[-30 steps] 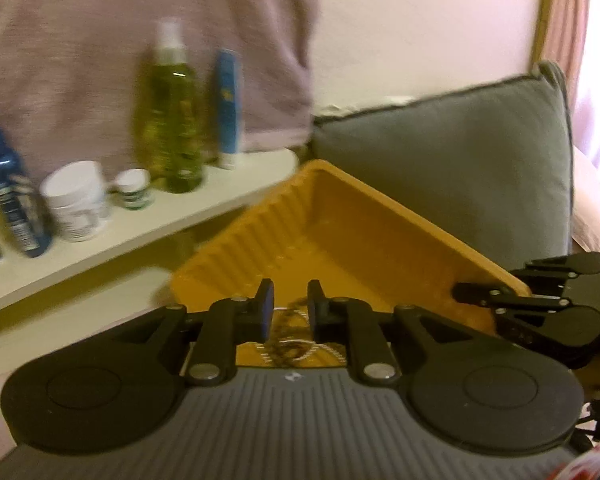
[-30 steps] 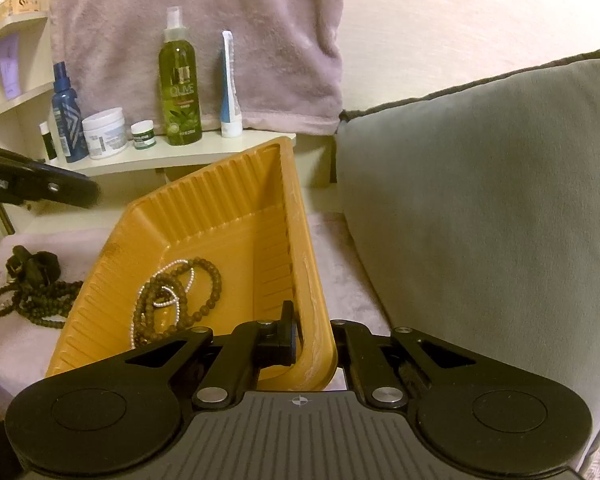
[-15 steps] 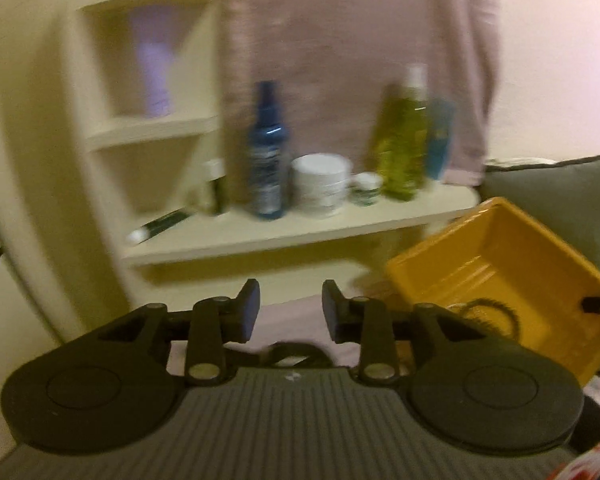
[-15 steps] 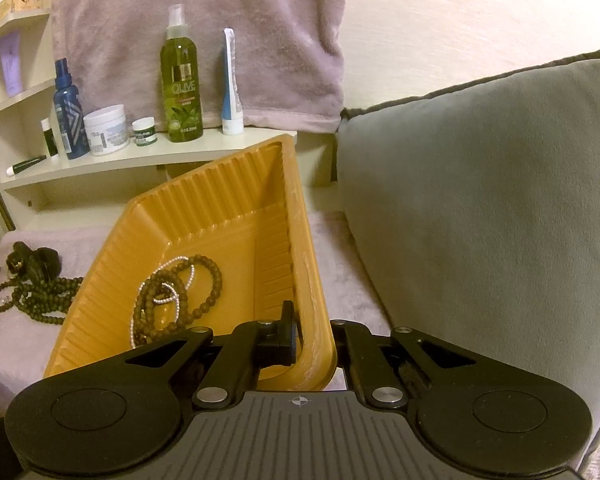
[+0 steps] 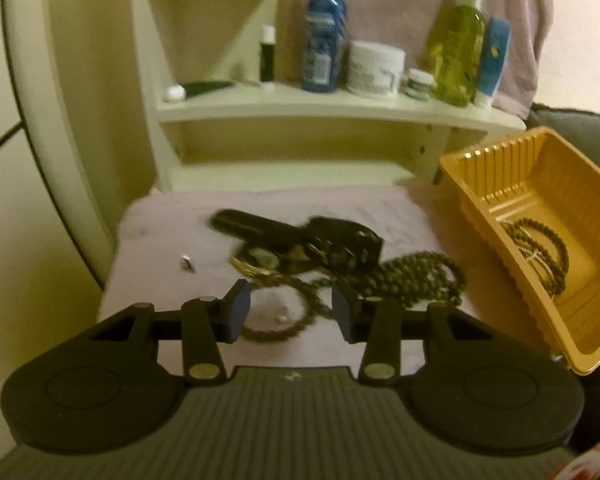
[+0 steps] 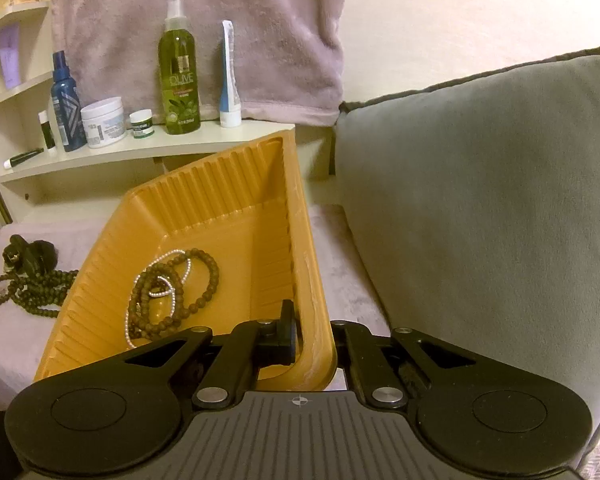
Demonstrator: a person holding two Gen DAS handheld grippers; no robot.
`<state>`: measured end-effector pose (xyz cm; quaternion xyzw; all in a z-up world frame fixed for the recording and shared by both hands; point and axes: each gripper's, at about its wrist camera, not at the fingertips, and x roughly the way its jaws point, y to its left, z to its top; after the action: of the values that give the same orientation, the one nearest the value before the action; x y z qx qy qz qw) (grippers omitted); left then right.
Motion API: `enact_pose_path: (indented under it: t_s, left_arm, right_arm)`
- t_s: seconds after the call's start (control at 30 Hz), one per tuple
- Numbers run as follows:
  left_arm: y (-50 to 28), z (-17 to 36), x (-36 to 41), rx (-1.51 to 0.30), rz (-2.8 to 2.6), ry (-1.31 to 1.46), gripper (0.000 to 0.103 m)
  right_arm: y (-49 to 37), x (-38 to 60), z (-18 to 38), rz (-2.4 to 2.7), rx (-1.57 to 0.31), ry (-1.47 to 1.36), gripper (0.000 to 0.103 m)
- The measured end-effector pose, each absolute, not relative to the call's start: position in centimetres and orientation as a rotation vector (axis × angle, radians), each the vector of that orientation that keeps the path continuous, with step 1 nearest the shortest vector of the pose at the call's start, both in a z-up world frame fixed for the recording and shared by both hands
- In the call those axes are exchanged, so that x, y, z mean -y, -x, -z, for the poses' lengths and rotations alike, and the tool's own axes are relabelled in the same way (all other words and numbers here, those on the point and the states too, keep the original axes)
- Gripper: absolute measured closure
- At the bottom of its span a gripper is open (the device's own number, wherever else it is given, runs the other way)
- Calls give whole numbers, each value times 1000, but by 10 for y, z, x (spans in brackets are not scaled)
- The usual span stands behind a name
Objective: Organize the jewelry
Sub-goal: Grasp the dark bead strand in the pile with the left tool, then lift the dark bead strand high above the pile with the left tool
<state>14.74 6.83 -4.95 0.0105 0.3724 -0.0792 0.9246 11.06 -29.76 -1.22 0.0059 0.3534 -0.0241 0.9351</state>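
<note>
My right gripper (image 6: 314, 336) is shut on the near rim of a tilted orange ribbed tray (image 6: 204, 200), which holds brown bead bracelets and a pearl strand (image 6: 172, 292). My left gripper (image 5: 290, 312) hovers over a pink cloth (image 5: 172, 224), its jaws opening and gripping nothing. A loop of a dark green bead necklace (image 5: 412, 276) shows between its fingers, lying on the cloth below. Behind the beads lie a black strap item (image 5: 300, 236) with a gold ring, and a small silver piece (image 5: 187, 262). The tray (image 5: 540, 184) sits to this gripper's right.
A cream shelf (image 6: 140, 148) behind the cloth carries a blue bottle (image 6: 66, 100), a white jar (image 6: 104, 122), a green spray bottle (image 6: 180, 80) and a tube. A pink towel (image 6: 200, 20) hangs behind them. A grey cushion (image 6: 480, 200) fills the right side.
My left gripper swung left and down, from above the tray to over the jewelry pile on the cloth, and its jaws widened. The right gripper and tray stayed put.
</note>
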Motion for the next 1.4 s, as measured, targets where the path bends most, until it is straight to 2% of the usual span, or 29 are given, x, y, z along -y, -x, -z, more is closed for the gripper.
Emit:
enact_pose_path:
  t_s: [0.13, 0.27, 0.4, 0.53, 0.83, 1.0, 1.4]
  left_arm:
    - [-155, 63, -54, -790, 175, -56, 64]
    - [-163, 73, -48, -800, 178, -64, 73]
    - [-170, 79, -46, -806, 175, -63, 77]
    - [-175, 82, -44, -802, 167, -70, 89]
    - [-171, 80, -41, -803, 180, -97, 97]
    - [-166, 58, -42, -773, 212, -95, 97]
    - [-166, -39, -34, -601, 325, -95, 97]
  right_arm:
    - [-112, 298, 12, 48, -723, -11, 98]
    - [-112, 298, 13, 48, -724, -8, 98]
    - [-113, 300, 15, 52, -728, -9, 98]
    - [-113, 300, 15, 51, -730, -8, 98]
    - [-113, 300, 15, 51, -731, -11, 98]
    - [-113, 300, 15, 51, -728, -12, 98]
    - [-112, 298, 12, 48, -714, -11, 98]
